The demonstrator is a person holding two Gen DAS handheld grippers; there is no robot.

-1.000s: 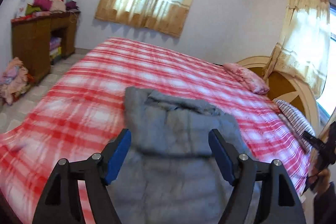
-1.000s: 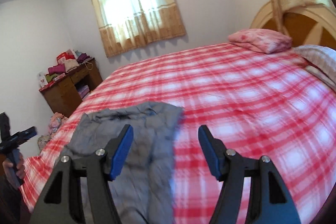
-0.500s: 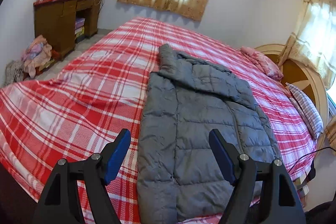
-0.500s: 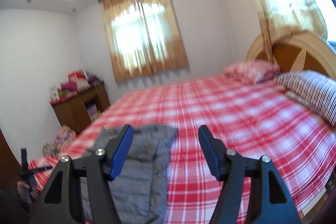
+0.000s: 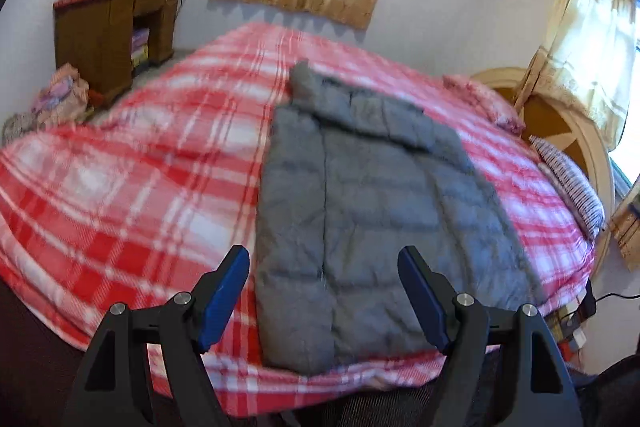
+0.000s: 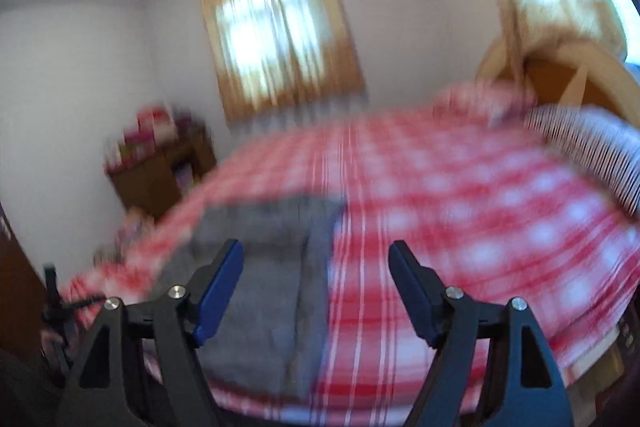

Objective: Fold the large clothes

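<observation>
You've backed off the grey quilted puffer jacket [image 5: 372, 219], now at 12 o'clock; left gripper [image 5: 324, 301] gapes empty, right gripper [image 6: 316, 293] is opening, empty: fold's next

The left gripper [image 5: 324, 301] now sits back at the jacket's [image 5: 376, 223] 6 o'clock hem. The right gripper's [image 6: 316, 293] jaws are opening, empty.

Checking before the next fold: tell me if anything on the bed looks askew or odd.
Nothing stands out. The grey puffer jacket lies flat on the red plaid bedspread, sides folded in, its hem near the bed's near edge.
</observation>
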